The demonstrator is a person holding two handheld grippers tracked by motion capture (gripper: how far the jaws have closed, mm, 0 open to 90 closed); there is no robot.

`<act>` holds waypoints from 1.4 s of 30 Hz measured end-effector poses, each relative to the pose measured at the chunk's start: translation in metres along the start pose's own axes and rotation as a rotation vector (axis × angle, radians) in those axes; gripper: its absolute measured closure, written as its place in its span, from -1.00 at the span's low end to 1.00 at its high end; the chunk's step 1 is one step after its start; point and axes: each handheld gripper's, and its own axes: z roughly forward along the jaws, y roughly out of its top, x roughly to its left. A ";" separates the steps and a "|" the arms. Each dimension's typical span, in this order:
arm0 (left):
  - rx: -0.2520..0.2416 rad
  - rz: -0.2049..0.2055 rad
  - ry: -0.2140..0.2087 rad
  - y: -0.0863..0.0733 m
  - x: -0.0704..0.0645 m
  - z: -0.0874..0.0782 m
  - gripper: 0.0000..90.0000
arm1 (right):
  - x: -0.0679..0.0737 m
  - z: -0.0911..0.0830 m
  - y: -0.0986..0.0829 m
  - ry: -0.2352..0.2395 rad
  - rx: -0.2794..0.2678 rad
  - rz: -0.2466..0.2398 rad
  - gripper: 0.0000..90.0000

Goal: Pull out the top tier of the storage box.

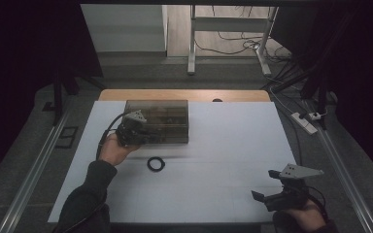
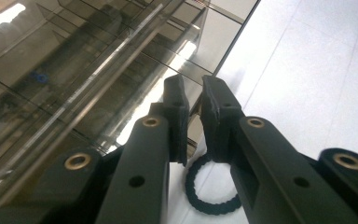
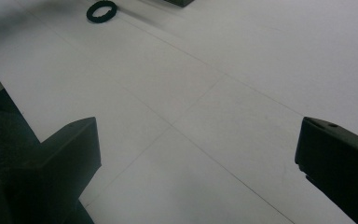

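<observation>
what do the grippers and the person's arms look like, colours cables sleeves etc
Both grippers are black. The left gripper has ribbed black pads, brass-coloured pivot rivets and a black cable trailing toward the forearm. The right gripper has blocky black jaws and a grey three-cornered plate on top. The left sleeve is dark, reaching the wrist; the right cuff is dark too.

The room is dim, with dark curtains [image 1: 24, 48] hanging at both sides. A white tabletop [image 1: 223, 160] sits on a wooden board whose far edge [image 1: 184, 95] shows. Grey carpet [image 1: 29, 145] lies around it, with metal rails [image 1: 34, 165] running along both sides. Beyond stand a pale wall panel [image 1: 124, 26], a metal frame [image 1: 193, 39], loose cables [image 1: 233, 46] and a power strip [image 1: 305, 121].
</observation>
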 end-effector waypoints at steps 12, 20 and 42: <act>-0.002 0.006 -0.010 -0.007 -0.010 -0.003 0.78 | 0.000 0.000 0.000 0.000 0.000 -0.001 -1.00; -0.019 -0.003 -0.019 -0.014 -0.014 -0.006 0.77 | 0.000 0.000 0.000 0.001 0.000 0.001 -1.00; -0.034 -0.015 -0.027 -0.023 -0.022 -0.009 0.76 | 0.000 0.000 0.000 0.000 0.004 -0.002 -1.00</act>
